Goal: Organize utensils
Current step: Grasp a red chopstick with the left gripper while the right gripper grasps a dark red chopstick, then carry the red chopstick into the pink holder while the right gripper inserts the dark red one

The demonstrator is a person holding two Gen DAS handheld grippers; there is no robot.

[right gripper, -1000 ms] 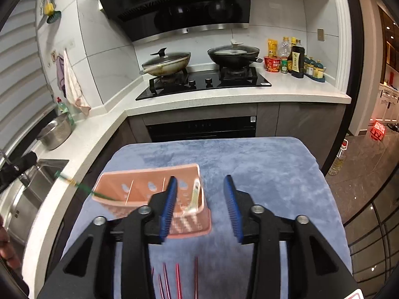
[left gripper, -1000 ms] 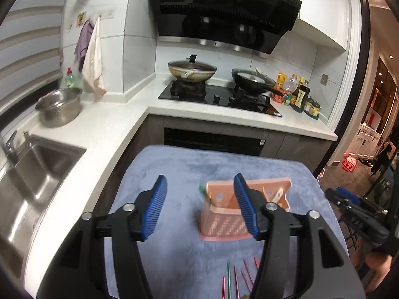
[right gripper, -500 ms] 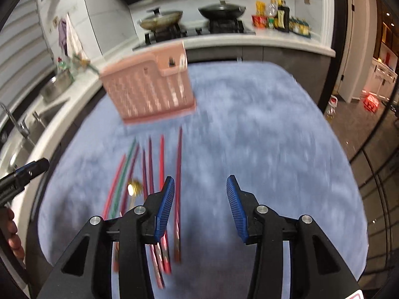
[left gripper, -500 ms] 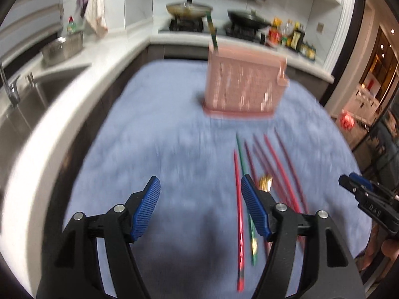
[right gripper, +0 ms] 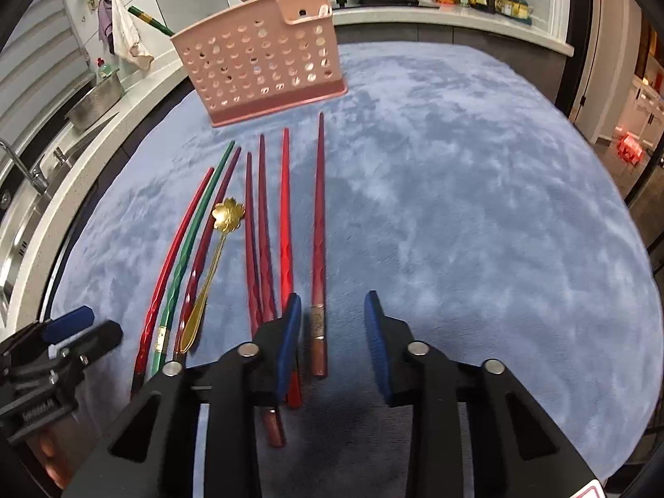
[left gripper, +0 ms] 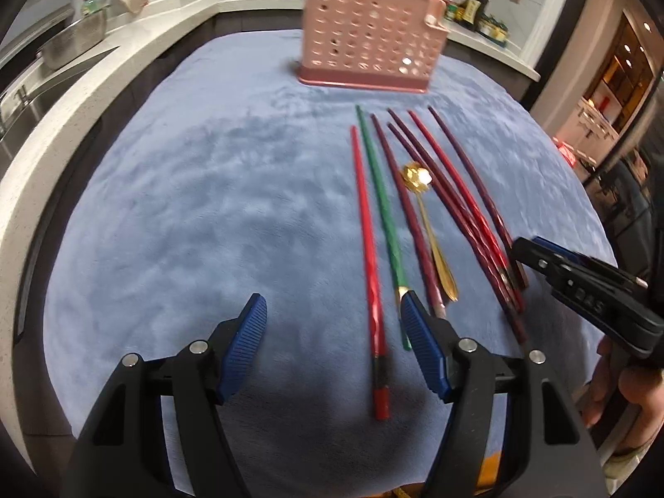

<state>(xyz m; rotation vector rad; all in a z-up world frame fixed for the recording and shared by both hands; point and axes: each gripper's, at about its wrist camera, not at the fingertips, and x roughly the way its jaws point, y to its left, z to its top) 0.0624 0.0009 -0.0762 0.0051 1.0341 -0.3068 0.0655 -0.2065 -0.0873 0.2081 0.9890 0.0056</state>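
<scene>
The right gripper (right gripper: 330, 334) has just been narrowing its jaws; they stand part open around the butt of the outermost dark red chopstick (right gripper: 318, 249), pads not yet on it. The bright red chopstick (right gripper: 285, 224) just at nine o'clock of it runs under the left pad. The left gripper (left gripper: 332, 332) holds its jaws wide and empty, with the red chopstick (left gripper: 367, 249) between them and the green chopstick (left gripper: 382, 207) passing under the right pad.

Farther out, the gold spoon (right gripper: 216, 249) lies among the sticks on the blue cloth (right gripper: 456, 186) covering the desk. The pink holder (right gripper: 261, 62) stands at twelve o'clock, a green stick (right gripper: 149, 20) already leaning out of it.

The risk, as I judge it: the sticks lie close together, so a closing pad could catch a neighbour, pinching two or rolling one aside. Smooth tapered sticks on soft pile may also slip or pivot in a grip near the butt.
</scene>
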